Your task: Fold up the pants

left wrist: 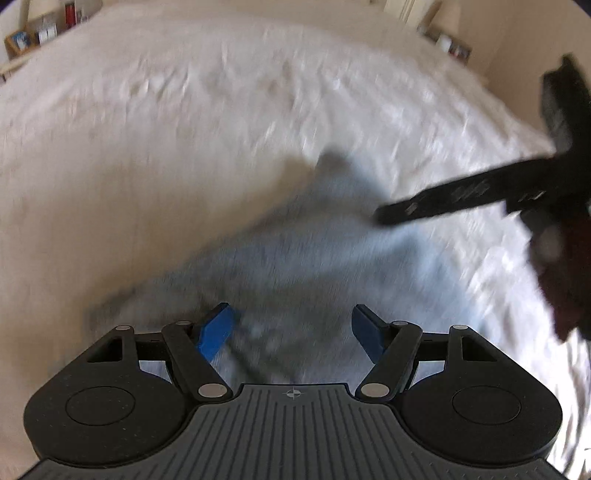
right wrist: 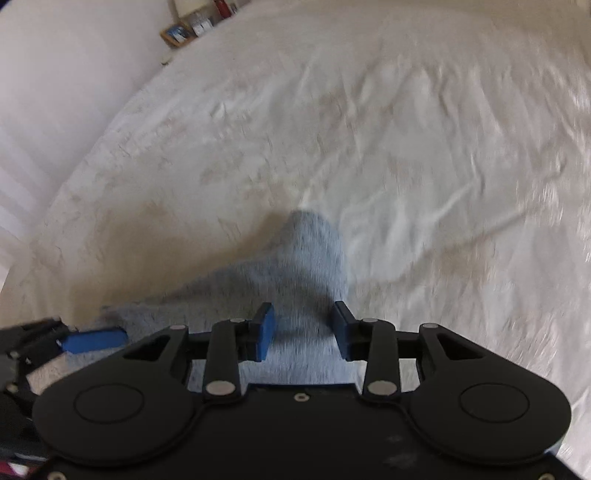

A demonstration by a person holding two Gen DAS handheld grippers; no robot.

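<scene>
Pants, light grey-blue knit fabric [right wrist: 306,266], lie on white wrinkled bedspread [right wrist: 406,147], long axis running from 7 toward 12 o'clock, narrow end at 12. Left gripper [left wrist: 291,328] spread wide, grasping nothing; right gripper [right wrist: 303,328] half-parted above the cloth, its grip unclear.

Pale blue-grey pants [right wrist: 303,266] on a white, crinkled bedspread [right wrist: 424,155]

Both grippers have black bodies and bright blue fingertips [right wrist: 264,332]; the left one's grey base plate [left wrist: 295,435] is ribbed with lines. At 11 o'clock in the right wrist view a wood-brown frame [right wrist: 176,34] holds a blue picture, beside a red container [right wrist: 221,7]. Walls are cream.
</scene>
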